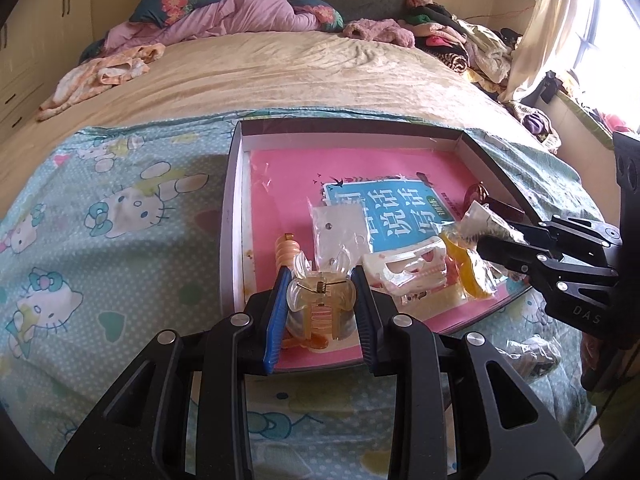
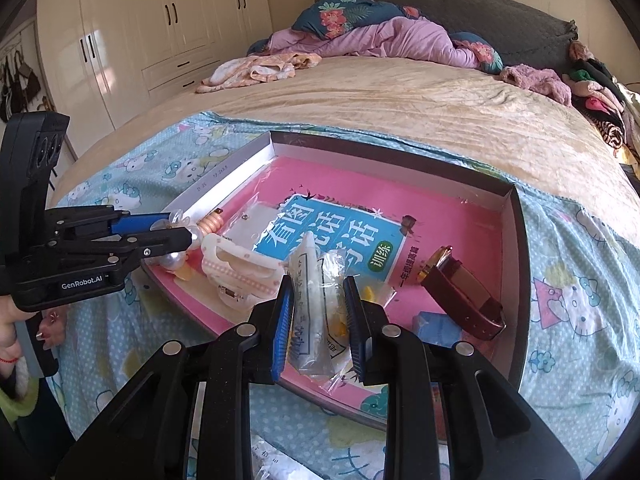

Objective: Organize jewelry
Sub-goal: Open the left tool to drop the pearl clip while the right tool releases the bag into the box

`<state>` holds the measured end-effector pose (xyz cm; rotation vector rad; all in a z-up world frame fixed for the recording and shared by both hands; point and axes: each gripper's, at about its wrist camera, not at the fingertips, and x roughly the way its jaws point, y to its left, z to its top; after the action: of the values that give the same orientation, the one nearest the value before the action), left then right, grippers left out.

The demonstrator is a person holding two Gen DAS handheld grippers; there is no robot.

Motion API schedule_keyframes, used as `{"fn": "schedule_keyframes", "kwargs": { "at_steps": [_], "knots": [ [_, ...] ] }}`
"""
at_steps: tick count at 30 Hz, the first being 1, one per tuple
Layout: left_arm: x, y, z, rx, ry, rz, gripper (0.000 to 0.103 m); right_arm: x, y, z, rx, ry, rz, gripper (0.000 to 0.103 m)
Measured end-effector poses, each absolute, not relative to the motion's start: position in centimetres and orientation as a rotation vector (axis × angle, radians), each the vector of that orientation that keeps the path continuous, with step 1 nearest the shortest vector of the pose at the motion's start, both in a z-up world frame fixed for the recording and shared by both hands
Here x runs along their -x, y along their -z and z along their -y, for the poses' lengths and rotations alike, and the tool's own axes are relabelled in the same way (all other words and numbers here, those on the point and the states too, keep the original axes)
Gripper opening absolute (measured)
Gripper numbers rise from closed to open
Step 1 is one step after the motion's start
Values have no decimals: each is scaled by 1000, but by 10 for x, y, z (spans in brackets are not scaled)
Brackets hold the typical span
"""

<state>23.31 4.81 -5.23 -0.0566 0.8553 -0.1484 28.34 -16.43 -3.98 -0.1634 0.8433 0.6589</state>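
I see open pink book cover (image 2: 452, 216) across the far half of the box, raised box walls (image 2: 514, 248) fencing its edges, clips and packets (image 1: 404, 268) crowding the near side, watch (image 2: 460, 292) blocking the right.

My left fingers clamp a clear amber claw clip (image 1: 322, 300) at the tray's (image 1: 234, 200) near edge. My right fingers pinch a clear plastic packet (image 2: 316, 300); a maroon watch (image 2: 460, 292) lies near the right wall.

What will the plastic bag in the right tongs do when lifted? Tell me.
The bag looks like thin, crinkled film, so it will probably flop and sag below the right tongs. It seems light. Its glossy surface may slip, and the yellow piece inside could shift.
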Motion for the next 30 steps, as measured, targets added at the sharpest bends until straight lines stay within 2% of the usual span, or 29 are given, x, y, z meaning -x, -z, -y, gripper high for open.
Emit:
{"fn": "schedule_keyframes", "kwargs": {
  "at_steps": [11, 15, 22, 25, 28, 30],
  "knots": [
    [-233, 53, -47, 57, 148, -855, 23, -283, 45, 163, 152, -657, -866, 27],
    [-233, 53, -46, 58, 152, -857, 23, -280, 40, 166, 150, -651, -849, 40],
    [-231, 51, -45, 61, 160, -854, 23, -274, 28, 174, 150, -638, -821, 48],
    [-229, 49, -46, 63, 157, -847, 36, -271, 24, 178, 144, -628, -812, 54],
    [-229, 48, -46, 64, 154, -848, 38, -267, 21, 182, 138, -622, -808, 54],
    [-228, 45, -47, 68, 149, -842, 44, -266, 19, 185, 133, -615, -805, 55]
  ]
}}
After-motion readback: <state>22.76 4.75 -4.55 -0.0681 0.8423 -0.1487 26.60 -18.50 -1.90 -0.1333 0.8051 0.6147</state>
